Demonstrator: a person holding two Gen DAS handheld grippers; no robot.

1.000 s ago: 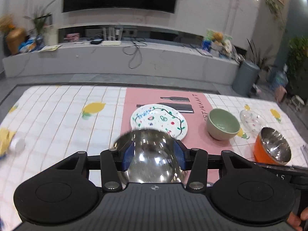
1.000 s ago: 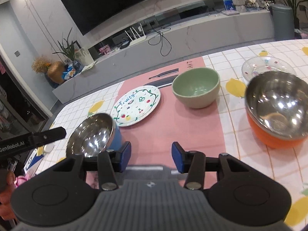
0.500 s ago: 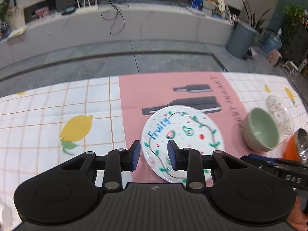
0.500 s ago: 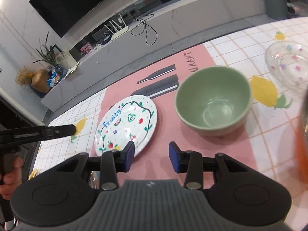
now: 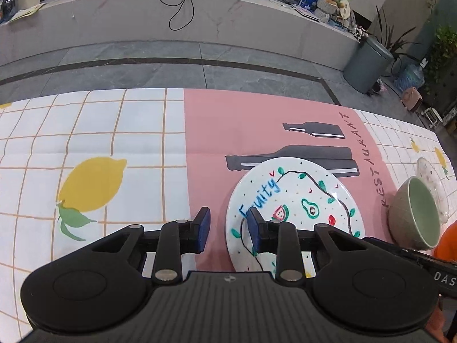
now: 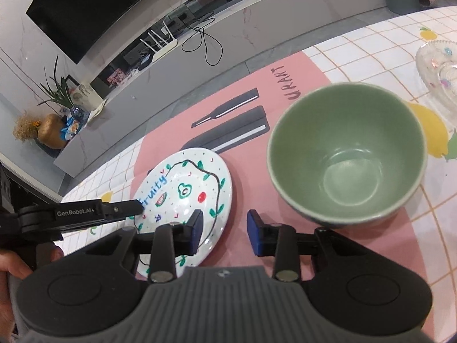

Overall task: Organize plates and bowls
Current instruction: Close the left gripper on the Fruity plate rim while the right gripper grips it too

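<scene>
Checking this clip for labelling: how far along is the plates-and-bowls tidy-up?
Done: nothing visibly stacked; the plate, green bowl and glass dish sit apart on the cloth. In hand: left gripper and right gripper are at opposite rims of the plate, jaws closing, pads not yet pressing it. Left: grip the plate, then group all the dishes.

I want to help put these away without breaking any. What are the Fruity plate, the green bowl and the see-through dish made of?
Fruity plate: looks like glazed ceramic, glossy white with painted fruit.
Green bowl: probably ceramic too, thick rim, soft satin glaze.
See-through dish: seems to be clear glass with coloured dots, though it could be plastic.
All probably break if dropped.
</scene>
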